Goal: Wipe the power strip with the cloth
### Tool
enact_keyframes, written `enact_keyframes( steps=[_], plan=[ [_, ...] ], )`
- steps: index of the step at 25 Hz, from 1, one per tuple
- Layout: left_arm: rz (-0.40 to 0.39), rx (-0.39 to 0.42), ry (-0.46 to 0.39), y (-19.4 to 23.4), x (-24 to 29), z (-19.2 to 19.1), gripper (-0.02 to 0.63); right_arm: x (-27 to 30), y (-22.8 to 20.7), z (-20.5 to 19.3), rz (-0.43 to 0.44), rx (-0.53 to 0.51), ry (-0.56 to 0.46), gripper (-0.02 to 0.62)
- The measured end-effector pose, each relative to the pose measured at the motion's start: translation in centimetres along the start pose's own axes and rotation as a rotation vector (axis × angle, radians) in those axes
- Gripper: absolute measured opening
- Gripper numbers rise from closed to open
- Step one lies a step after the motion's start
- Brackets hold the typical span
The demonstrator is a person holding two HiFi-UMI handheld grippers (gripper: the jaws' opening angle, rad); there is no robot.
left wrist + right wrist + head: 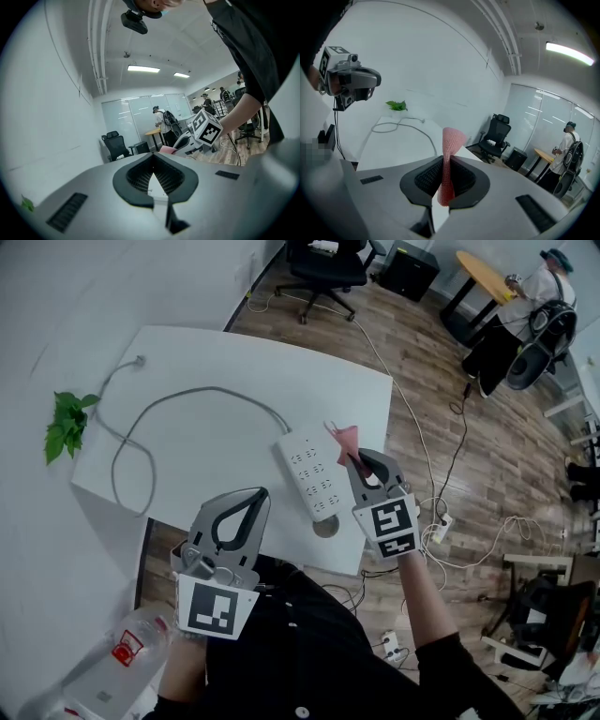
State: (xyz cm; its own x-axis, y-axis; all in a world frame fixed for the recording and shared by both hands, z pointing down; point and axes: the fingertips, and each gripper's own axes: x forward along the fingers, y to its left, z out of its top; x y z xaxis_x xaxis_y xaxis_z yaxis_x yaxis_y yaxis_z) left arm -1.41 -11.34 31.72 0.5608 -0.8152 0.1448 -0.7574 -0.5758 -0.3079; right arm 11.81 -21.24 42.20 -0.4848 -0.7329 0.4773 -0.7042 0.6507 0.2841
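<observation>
Close to my body: left gripper point(262, 493) over the near edge of the table point(216, 352), jaws together, nothing between them. Just ahead and to the right, right gripper point(355, 461) is clamped on the pink cloth point(343, 435). Its free end sticks up past the jaw tips. Cloth is beside the far right corner of the power strip point(312, 472); my guess is it's held above it, not touching.

Power strip lies flat, sockets up, near end close to the table edge. Its grey cable point(187, 395) loops off left toward the plant point(66, 423) by the wall. Office chair point(323, 268) is well beyond.

Plan for the wipe:
- tip right gripper down so the loose cloth end meets the strip face
- start at the far end, drag lengthwise, light pressure
- pin the strip with the left gripper first, or it'll likely skid toward the edge
</observation>
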Motion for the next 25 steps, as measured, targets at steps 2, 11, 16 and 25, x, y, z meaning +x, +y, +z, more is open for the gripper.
enact_keyframes(
  steps=[2,11,16,25],
  plan=[
    [0.008,-0.001,0.006,0.2,-0.1,-0.2,0.014,1.1,-0.1,-0.6,0.014,-0.013,0.017,0.051],
    [0.059,-0.004,0.038,1.1,-0.7,-0.8,0.014,6.2,0.1,-2.5,0.088,-0.113,0.092,0.051],
    [0.084,-0.004,0.054,1.6,-1.3,-1.2,0.014,8.9,0.6,-3.3,0.122,-0.167,0.133,0.05],
    [0.12,-0.015,0.079,2.0,-2.4,-1.7,0.014,12.8,1.8,-5.1,0.191,-0.25,0.209,0.051]
  ],
)
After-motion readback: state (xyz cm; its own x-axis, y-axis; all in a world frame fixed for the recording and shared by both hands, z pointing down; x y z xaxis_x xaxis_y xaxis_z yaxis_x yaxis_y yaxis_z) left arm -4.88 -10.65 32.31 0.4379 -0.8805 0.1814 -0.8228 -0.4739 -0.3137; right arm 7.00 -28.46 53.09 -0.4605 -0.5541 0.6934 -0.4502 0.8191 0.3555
